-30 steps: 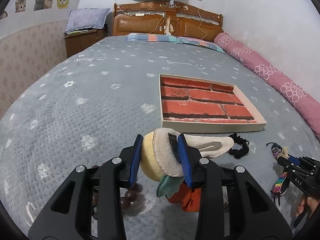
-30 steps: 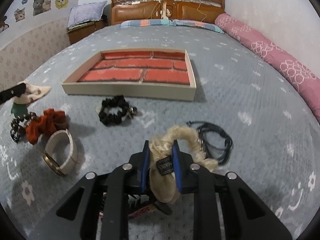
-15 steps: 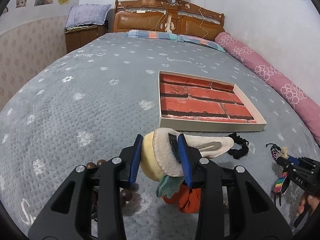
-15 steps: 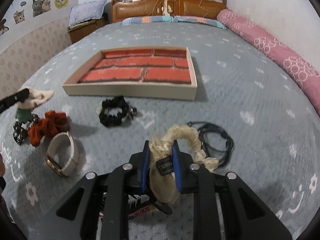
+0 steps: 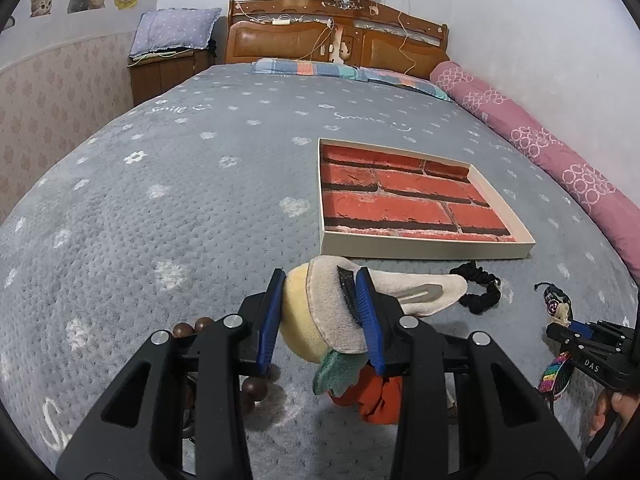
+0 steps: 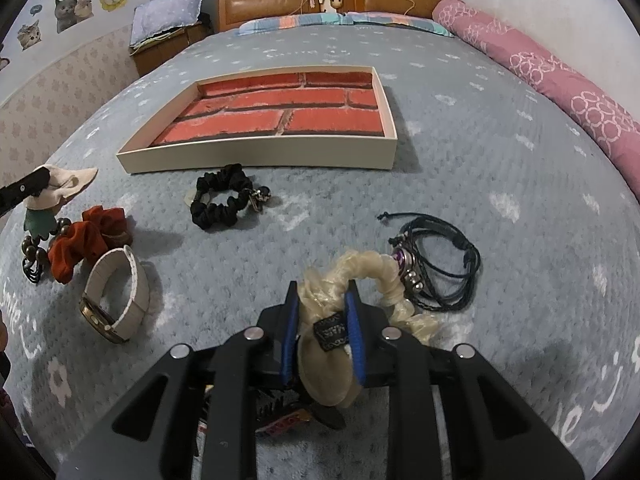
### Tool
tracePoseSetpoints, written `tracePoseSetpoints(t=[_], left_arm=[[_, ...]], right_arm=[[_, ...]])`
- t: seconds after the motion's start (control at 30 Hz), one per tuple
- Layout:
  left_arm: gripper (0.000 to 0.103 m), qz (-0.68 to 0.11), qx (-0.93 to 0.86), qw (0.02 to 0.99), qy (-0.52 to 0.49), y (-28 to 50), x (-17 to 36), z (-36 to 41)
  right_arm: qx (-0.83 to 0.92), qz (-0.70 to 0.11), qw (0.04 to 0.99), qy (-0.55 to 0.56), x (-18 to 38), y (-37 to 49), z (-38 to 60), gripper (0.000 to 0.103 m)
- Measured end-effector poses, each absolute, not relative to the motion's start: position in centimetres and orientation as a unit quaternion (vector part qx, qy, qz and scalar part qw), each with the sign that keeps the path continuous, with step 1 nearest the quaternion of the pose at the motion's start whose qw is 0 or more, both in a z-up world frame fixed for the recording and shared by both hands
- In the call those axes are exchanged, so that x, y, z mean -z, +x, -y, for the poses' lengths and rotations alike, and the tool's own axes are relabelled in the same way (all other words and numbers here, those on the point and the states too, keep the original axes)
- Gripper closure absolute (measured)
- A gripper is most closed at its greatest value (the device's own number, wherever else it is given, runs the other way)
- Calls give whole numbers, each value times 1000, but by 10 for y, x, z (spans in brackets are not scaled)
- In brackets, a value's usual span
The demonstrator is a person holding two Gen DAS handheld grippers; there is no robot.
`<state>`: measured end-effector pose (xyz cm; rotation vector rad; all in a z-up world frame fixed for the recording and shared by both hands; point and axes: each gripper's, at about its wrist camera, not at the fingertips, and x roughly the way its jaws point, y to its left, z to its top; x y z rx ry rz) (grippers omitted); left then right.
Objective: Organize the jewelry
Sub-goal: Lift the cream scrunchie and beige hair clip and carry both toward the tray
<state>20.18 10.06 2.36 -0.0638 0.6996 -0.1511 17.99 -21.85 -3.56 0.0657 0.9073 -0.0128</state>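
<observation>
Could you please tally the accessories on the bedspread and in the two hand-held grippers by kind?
Scrunchies: 3 (cream scrunchie, black scrunchie, rust scrunchie)
Plush hair clip: 1
Wooden bead bracelet: 1
Black cord bracelet: 1
Watch: 1
Rainbow piece: 1
Total: 8

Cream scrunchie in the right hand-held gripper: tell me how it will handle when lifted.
The cream scrunchie looks soft: it bunches between the right hand-held gripper pads. Probably floppy, its free loop drooping. Its satiny sheen suggests it could slip.
</observation>
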Motion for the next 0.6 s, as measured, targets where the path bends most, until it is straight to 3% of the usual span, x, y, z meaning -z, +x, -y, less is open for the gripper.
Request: tracePoseSetpoints(t=[0.3, 0.43, 0.6], left_arm=[[68, -344, 75, 936, -31, 202, -24, -100], [67, -343, 75, 936, -30, 201, -25, -100], [67, -344, 76, 935, -31, 201, -24, -100]], right_arm=[[7, -450, 891, 55, 36, 185, 225, 77], [7, -453, 888, 75, 32, 188, 233, 73], [10, -462, 883, 82, 32, 192, 239, 78]])
